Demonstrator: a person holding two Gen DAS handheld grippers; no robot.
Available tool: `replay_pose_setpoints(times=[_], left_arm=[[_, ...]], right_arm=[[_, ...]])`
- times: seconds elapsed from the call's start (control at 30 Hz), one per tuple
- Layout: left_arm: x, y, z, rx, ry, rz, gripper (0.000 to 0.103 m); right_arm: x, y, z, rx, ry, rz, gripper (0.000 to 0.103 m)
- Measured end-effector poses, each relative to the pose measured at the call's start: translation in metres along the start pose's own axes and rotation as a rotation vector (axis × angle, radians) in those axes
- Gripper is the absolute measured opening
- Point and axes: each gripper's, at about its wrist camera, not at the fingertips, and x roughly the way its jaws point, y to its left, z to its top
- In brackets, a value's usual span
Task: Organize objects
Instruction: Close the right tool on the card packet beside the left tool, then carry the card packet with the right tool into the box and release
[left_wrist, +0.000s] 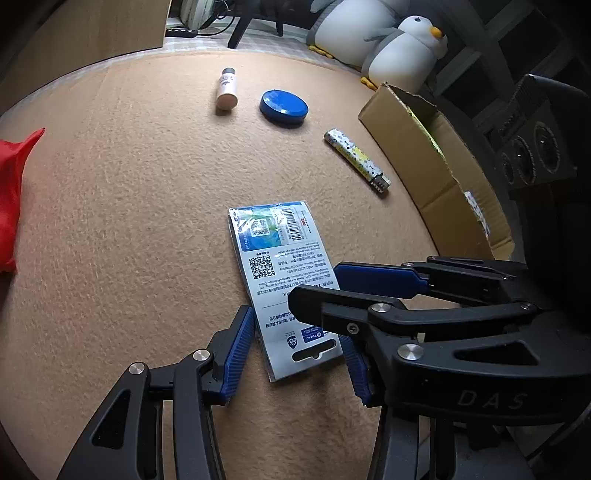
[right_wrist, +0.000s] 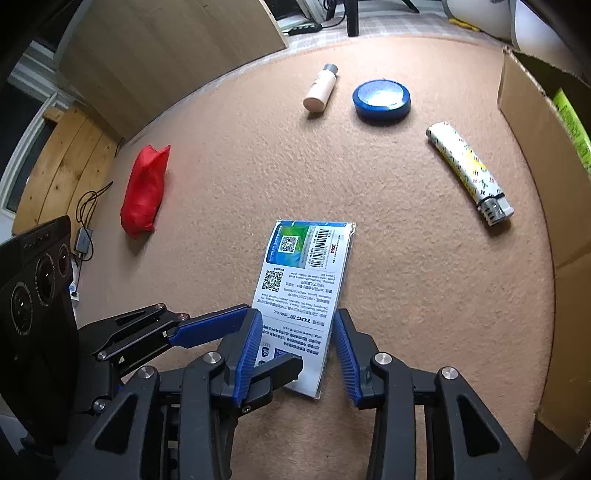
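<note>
left hand-held gripper (left_wrist: 299, 350): open, straddling flat packet (left_wrist: 282, 273)
right hand-held gripper (right_wrist: 295, 350): open, same packet end
risk: both crowded together, thin packet could slip on carpet (left_wrist: 129, 221)

My left gripper (left_wrist: 297, 352): black plastic linkage arms, round silver screw heads at pivots, blue ribbed pads on fingers (left_wrist: 238, 352). My right gripper (right_wrist: 297, 352): same black frame, silver screws, blue ribbed fingers (right_wrist: 347, 354). "DAS" embossed on black body of right one, seen from left wrist view. Black housing behind with three round dark lens-like rings.
</note>
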Motion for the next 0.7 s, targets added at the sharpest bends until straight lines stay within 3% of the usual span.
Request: replay_pose_setpoints(times=[0.3,0.7], left_arm=[[-0.015,-0.014,0.005,0.022,-0.032,-0.010,0.049],[-0.020,-0.072,0.032,0.106,-0.084,-0.041,0.049]], right_arm=[[-0.019,0.005,-0.001,-0.027,-0.046,-0.021,0.036],[-0.072,-0.011,0.003,-0.005,-0.155,-0.039,0.036]])
